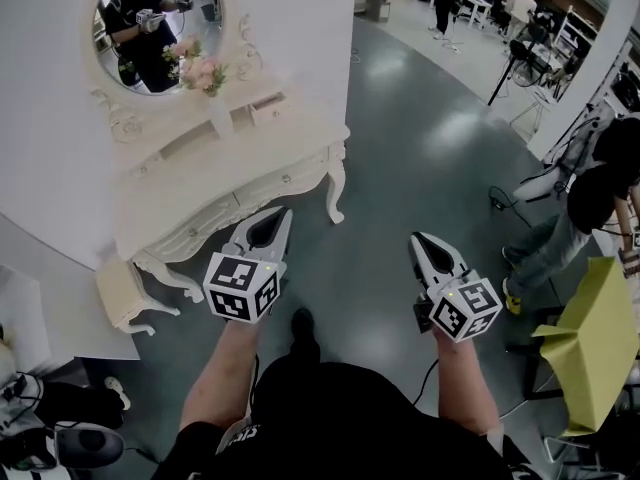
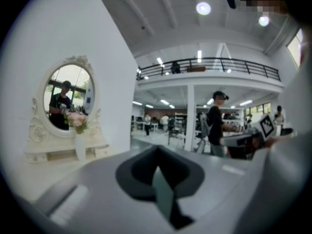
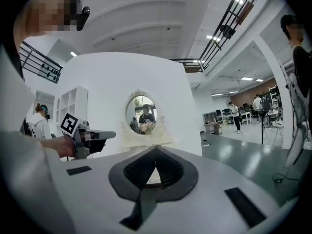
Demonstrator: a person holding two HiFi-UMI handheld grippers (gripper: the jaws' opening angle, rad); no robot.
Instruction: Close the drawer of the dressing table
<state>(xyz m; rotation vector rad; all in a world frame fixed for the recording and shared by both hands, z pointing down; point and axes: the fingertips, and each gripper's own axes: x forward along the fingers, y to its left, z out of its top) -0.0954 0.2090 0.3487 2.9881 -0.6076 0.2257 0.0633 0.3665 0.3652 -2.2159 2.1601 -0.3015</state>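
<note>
The white dressing table [image 1: 250, 183] stands at the upper left against a white wall, with an oval mirror [image 1: 150, 28] and a vase of pink flowers [image 1: 205, 73]. A small upper drawer [image 1: 268, 110] sticks out a little from its shelf unit. My left gripper [image 1: 284, 214] is shut and empty, its tip just short of the table's front edge. My right gripper [image 1: 418, 239] is shut and empty over the floor, to the right of the table. The left gripper [image 2: 157, 147] sees the table [image 2: 58, 150] at its left. The right gripper [image 3: 156, 147] points at the table [image 3: 146, 138].
A white stool [image 1: 122, 293] sits by the table's left leg. Someone crouches at the right [image 1: 590, 208] beside a yellow-green bag [image 1: 600, 338]. Grey floor stretches behind the table, with desks and people far back. My own feet show below the grippers.
</note>
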